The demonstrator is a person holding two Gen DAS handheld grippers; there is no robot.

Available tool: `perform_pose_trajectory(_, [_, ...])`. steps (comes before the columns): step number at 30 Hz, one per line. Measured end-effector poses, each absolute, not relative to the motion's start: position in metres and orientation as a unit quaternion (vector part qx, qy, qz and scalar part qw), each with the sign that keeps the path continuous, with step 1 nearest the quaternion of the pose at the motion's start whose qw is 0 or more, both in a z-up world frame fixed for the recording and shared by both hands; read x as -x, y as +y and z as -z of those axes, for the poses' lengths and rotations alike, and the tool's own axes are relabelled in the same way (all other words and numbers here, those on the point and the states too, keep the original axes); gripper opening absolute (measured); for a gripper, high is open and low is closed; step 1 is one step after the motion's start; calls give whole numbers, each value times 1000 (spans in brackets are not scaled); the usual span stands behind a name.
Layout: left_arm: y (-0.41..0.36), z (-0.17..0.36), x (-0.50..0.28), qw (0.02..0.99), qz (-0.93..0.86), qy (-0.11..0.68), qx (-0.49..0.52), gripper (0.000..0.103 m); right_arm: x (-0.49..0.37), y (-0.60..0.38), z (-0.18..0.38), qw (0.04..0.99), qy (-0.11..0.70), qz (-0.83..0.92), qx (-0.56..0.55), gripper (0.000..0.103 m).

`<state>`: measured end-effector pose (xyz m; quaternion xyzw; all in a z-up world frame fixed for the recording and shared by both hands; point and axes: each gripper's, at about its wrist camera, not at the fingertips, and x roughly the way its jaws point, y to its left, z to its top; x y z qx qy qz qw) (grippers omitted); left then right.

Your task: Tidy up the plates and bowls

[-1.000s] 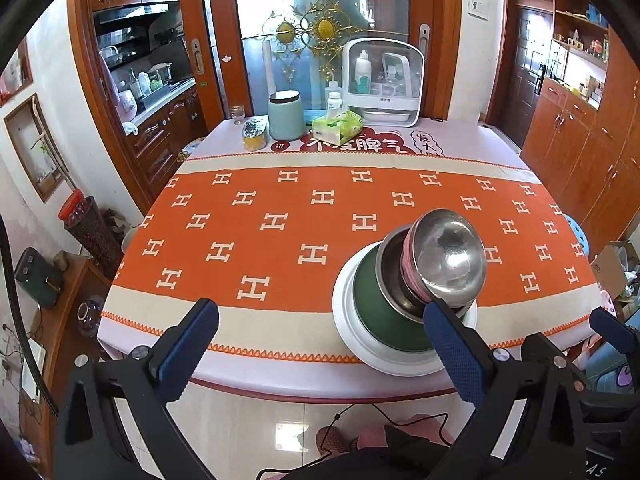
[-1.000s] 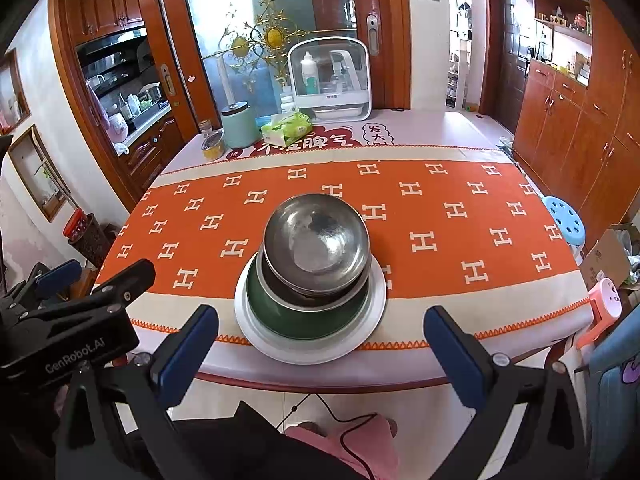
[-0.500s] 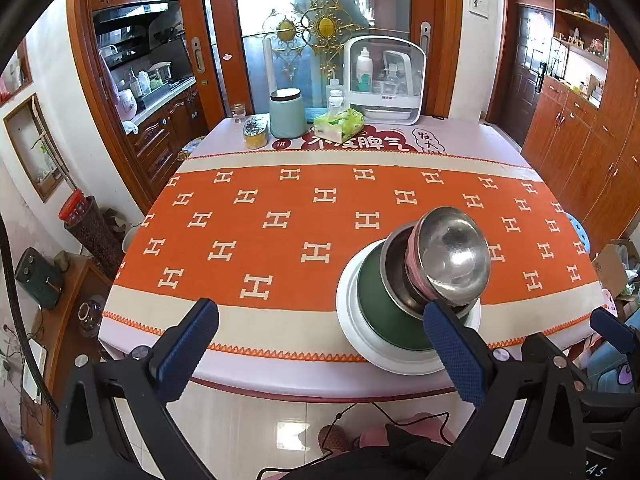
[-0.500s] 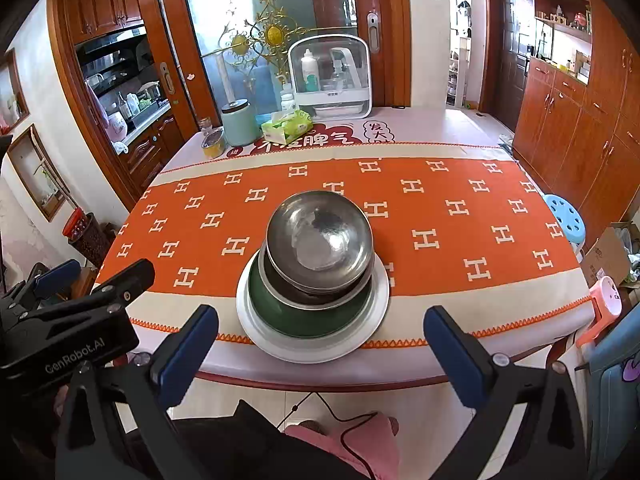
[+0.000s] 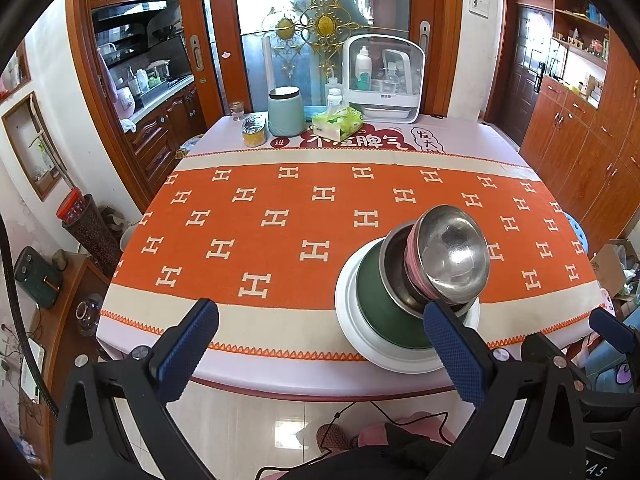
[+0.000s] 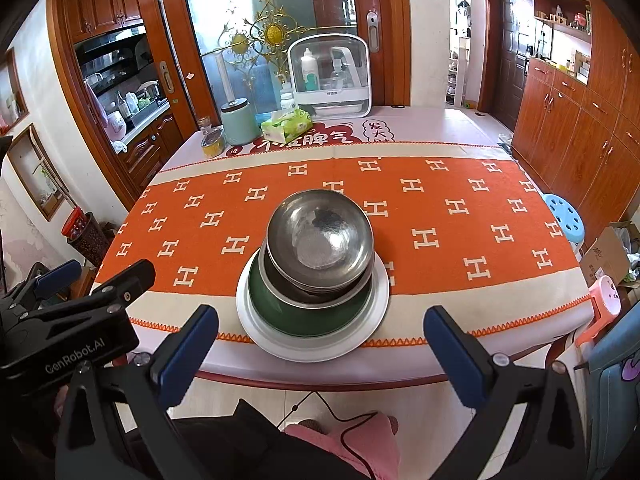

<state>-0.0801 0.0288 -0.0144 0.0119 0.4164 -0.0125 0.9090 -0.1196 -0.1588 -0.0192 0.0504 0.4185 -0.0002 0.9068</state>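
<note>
The shiny steel bowl (image 6: 320,236) tops a nested stack on a round white plate (image 6: 256,330), low centre of the frame on the orange-clothed surface (image 6: 460,216), apparently sorted by size, while both grippers (image 5: 320,354) (image 6: 320,354) hover with jaws spread, empty.

The top bowl (image 6: 320,236) is seen to be polished metal, glossy with dulled patches inside. A smooth green bowl (image 6: 304,316) is nested lower, on a matt white plate (image 6: 280,346). The table (image 6: 440,128) is covered by a woven orange cloth (image 6: 460,216), matt. Textured blue pads (image 6: 188,344) are fitted to matt black plastic fingers. Far cabinets (image 6: 568,128) are made of glossy wood.
</note>
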Motion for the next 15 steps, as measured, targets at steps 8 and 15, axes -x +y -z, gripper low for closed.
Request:
perform_pose_trajectory(8, [31,16,80,909,14,417,-12,102,120,-159,20,907,419,1,-51,103])
perform_pose_trajectory(15, [30,15,80,909,14,417,-12,102,119,-159,19,906,419,1,-51,103])
